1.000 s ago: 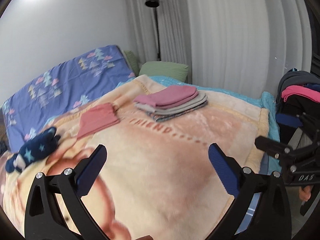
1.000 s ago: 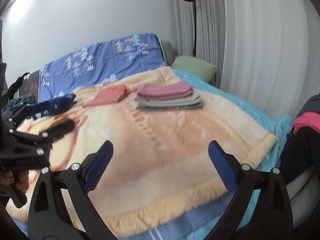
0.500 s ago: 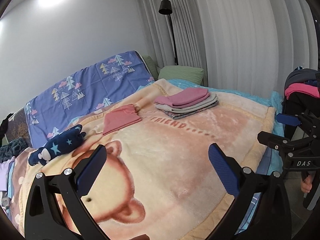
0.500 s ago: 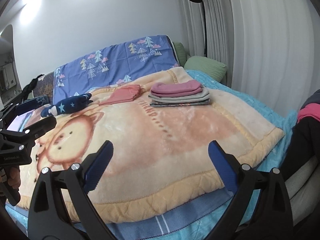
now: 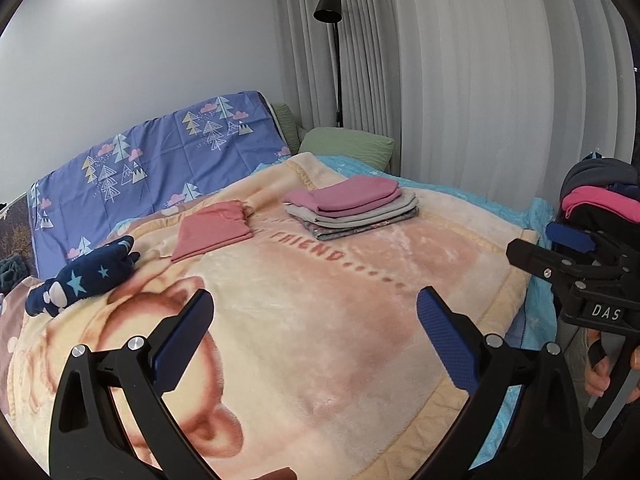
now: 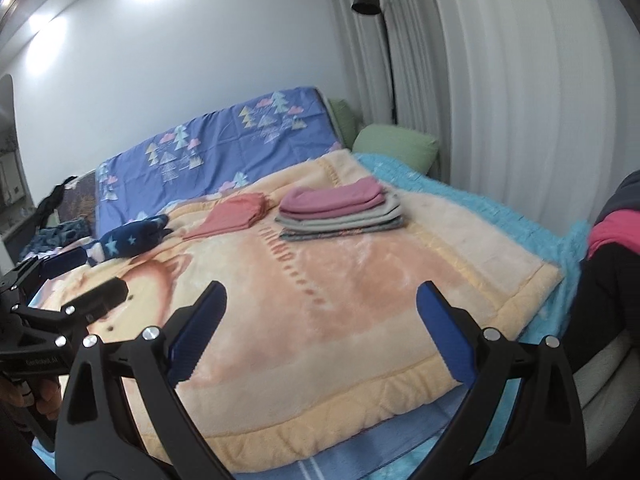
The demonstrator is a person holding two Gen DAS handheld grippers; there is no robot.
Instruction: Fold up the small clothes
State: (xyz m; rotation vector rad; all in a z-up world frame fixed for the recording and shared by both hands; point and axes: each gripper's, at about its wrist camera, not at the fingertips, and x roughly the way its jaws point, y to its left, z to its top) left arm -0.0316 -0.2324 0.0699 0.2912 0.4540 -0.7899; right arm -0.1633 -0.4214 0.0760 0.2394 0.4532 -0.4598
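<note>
Both hand-held grippers, left & right, spread wide, empty, above the blanket. Folded stack lies on blanket's far side, w/ pink garment just left of stack.

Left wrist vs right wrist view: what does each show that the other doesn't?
Only the left wrist view shows the right claw, open at the right edge, and the grey top of the clothes pile behind it.

Only the right wrist view shows the left claw, open at the left edge, the dark clutter past the bed's far left side, and the blanket's near hem.

Both share the folded stack, the folded coral piece, the navy star-print item, the green pillow and the floor lamp.
</note>
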